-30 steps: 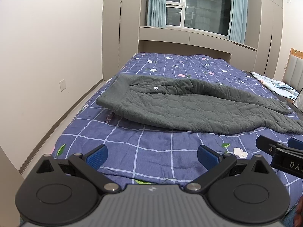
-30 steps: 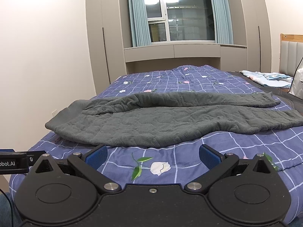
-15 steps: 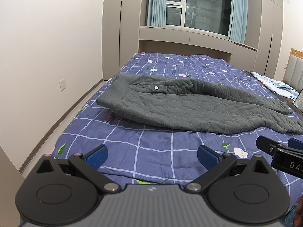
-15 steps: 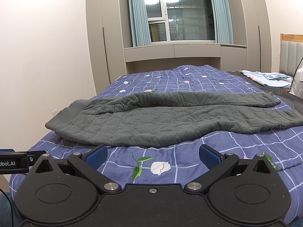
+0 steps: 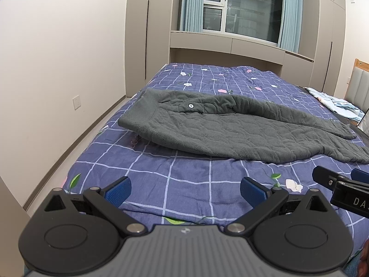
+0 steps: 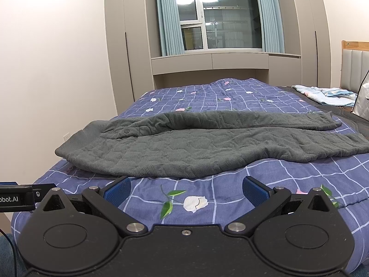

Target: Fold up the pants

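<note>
Dark grey quilted pants lie spread across the bed, waistband at the left, both legs stretching to the right, one leg lying partly over the other. A small button shows near the waist. My left gripper hovers open over the bed's near edge, short of the pants, nothing between its blue pads. My right gripper is open too, just in front of the pants' near edge, holding nothing. In the left wrist view, part of the right gripper's body shows at the right edge.
The bed carries a purple checked floral quilt. Light blue folded cloth lies at the far right by the headboard. A wall and floor strip run along the left; wardrobes and a window stand behind.
</note>
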{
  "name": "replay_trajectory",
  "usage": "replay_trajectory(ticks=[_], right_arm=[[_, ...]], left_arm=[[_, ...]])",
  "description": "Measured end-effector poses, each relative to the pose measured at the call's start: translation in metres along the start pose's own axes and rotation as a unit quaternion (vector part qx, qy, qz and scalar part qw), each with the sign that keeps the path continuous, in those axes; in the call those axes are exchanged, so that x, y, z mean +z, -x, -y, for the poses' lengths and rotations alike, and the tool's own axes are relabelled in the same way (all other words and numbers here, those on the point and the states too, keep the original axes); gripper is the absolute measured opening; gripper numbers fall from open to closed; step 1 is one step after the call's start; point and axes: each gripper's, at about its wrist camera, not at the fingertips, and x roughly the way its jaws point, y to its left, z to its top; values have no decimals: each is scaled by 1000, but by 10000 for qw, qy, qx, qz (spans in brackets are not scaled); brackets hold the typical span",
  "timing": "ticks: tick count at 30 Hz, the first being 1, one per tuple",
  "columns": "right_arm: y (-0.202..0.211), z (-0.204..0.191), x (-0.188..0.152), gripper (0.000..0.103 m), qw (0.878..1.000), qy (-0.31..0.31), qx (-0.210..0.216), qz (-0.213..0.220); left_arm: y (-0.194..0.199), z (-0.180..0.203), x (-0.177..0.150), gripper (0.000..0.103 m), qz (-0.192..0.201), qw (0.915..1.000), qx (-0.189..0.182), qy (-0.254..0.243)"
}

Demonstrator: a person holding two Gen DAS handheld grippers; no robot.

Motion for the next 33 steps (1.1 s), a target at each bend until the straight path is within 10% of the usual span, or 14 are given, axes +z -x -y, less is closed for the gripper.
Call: replay_trajectory(ticks=[33], right_arm=[[-5, 1, -3, 103, 9999, 8, 9, -150]], left_arm=[[-9, 0, -4, 102, -195, 9998, 3, -5]])
